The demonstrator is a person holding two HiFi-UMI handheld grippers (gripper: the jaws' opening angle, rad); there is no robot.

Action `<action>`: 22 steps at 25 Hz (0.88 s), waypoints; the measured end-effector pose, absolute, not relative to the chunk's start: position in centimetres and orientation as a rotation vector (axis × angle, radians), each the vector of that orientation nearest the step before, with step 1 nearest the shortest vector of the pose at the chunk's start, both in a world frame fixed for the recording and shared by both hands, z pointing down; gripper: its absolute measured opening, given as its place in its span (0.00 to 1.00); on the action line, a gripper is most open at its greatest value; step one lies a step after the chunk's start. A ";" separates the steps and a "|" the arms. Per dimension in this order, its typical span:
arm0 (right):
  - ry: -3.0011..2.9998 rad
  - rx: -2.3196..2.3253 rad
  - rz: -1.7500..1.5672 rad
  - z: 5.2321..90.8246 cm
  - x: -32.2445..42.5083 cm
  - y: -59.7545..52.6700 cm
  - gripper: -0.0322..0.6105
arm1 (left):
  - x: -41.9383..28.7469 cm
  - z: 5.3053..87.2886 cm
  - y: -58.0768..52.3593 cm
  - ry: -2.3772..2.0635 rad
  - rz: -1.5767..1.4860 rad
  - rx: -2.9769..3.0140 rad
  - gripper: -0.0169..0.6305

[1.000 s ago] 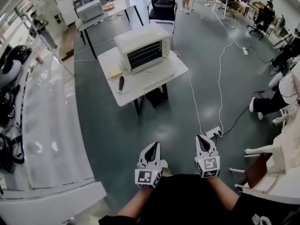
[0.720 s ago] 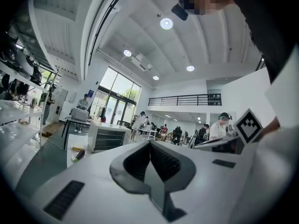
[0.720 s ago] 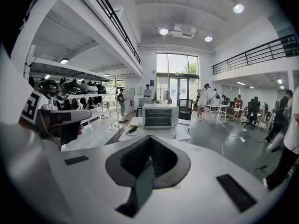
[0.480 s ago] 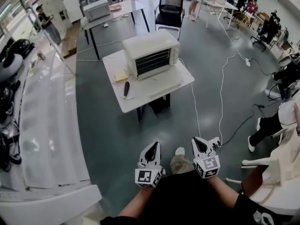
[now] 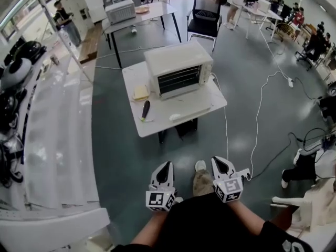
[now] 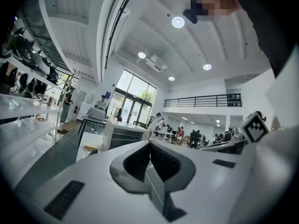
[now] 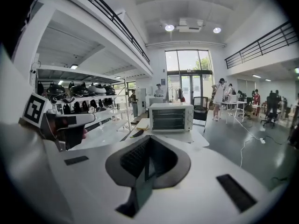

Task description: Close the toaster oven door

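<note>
Toaster oven (image 5: pixel 178 70) stands on a white table (image 5: pixel 157 124) in the middle of the room, its racks showing and what looks like its door (image 5: pixel 189 112) folded down flat in front. A yellow pad (image 5: pixel 140 92) and a dark-handled tool (image 5: pixel 145 110) lie left of it. Compared with a second ago, oven and table sit larger and nearer in the head view. The left gripper (image 5: pixel 167 165) and right gripper (image 5: pixel 218 160) hang well short of the table, jaws together and empty, and a shoe (image 5: pixel 200 166) now shows between them.
</note>
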State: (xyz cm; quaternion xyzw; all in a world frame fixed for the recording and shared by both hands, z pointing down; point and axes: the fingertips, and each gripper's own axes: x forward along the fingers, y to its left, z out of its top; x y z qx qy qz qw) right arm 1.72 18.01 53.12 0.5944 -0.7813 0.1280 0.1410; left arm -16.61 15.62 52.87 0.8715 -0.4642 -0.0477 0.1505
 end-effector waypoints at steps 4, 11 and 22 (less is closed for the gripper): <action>-2.281 1.731 0.364 52.8 6.1 12.4 0.08 | -13.7 53.1 10.1 -1.399 -0.049 2.506 0.05; -2.322 1.684 0.432 54.3 12.6 3.4 0.08 | -7.1 54.3 2.7 -1.425 0.026 2.472 0.05; -2.465 1.462 0.409 55.3 19.4 -7.8 0.08 | -1.4 56.2 -5.6 -1.575 0.088 2.354 0.05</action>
